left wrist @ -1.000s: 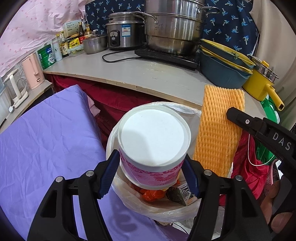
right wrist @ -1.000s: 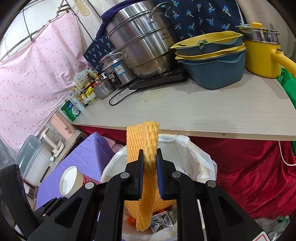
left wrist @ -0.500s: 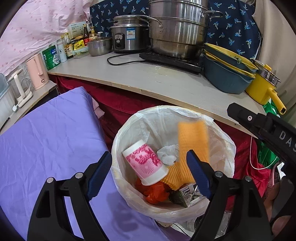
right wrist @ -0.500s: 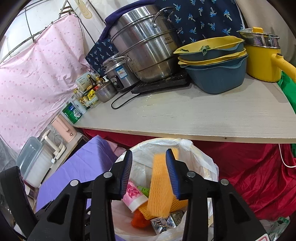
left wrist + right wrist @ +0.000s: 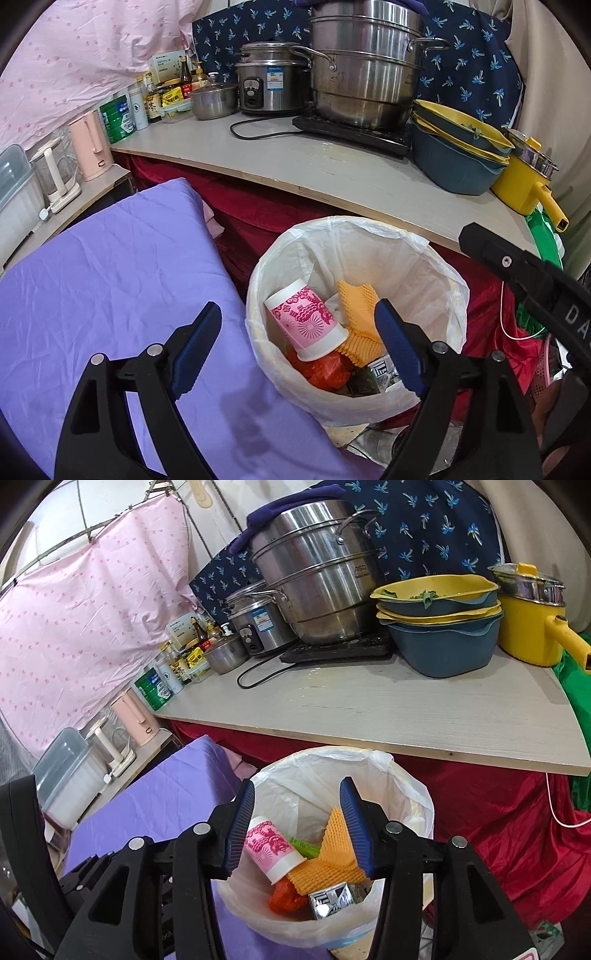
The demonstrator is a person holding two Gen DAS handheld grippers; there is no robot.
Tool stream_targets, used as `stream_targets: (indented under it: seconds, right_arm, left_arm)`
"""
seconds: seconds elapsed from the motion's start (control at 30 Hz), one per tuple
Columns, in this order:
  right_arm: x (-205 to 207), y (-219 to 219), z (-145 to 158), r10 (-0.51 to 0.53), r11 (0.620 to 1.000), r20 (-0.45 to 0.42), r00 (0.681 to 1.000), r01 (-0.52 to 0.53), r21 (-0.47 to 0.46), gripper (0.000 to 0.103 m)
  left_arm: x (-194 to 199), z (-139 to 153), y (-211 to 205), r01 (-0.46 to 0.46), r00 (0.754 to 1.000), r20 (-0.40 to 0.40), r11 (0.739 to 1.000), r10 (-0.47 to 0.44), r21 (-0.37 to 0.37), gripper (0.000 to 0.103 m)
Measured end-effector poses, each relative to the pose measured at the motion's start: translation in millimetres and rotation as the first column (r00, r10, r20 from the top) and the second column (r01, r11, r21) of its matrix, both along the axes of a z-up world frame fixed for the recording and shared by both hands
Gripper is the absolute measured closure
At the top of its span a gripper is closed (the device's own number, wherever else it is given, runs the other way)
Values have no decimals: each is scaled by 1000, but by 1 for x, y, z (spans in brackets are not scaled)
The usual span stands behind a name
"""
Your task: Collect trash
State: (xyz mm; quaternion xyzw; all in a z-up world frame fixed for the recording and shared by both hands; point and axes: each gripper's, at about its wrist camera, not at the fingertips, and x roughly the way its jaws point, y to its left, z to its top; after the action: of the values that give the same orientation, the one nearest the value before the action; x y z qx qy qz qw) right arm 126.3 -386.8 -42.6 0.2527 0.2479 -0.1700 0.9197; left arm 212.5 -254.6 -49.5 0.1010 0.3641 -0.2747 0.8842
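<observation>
1. Both grippers idle: left gripper has fingers spread wide, nothing between them; right gripper also parted and empty.
2. Trash sits in the lined bin, below and just ahead of both sets of fingertips.
3. Paper cup: pink print, lying tilted with its rim down, between the left fingers in view. Looks light and thin-walled, so it would crush easily. Best grip across the body near the rim, light squeeze.
4. Orange foam net: folded, just inside the right gripper's right finger, touching the cup. Soft, springy, near weightless. Pinch a doubled edge; a single layer would likely stretch.
5. Foil-look carton and red plastic wrap lie lower down, under the cup and net. Carton is probably semi-stiff and slick; wrap is limp.
6. Liner film is thin, so fingers should stay off the bin wall.
</observation>
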Motion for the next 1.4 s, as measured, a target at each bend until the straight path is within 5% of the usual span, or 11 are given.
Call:
stream_targets:
  seconds: [0.33, 0.8, 1.4]
  right_arm:
    - [-21, 35, 11, 51, 998, -11, 999, -52, -42, 45]
    - [-63, 85, 10, 100, 989, -42, 994, -103, -107, 19]
    - [-95, 105, -10, 104, 984, -122, 987, -119, -131, 15]
  left_arm:
    - [-22, 16, 34, -52, 998, 35, 999, 52, -6, 19]
    - [-61, 19, 86, -137, 988, 74, 990, 135, 18, 14]
    - [-90, -1, 123, -211, 977, 51, 977, 209, 36, 12]
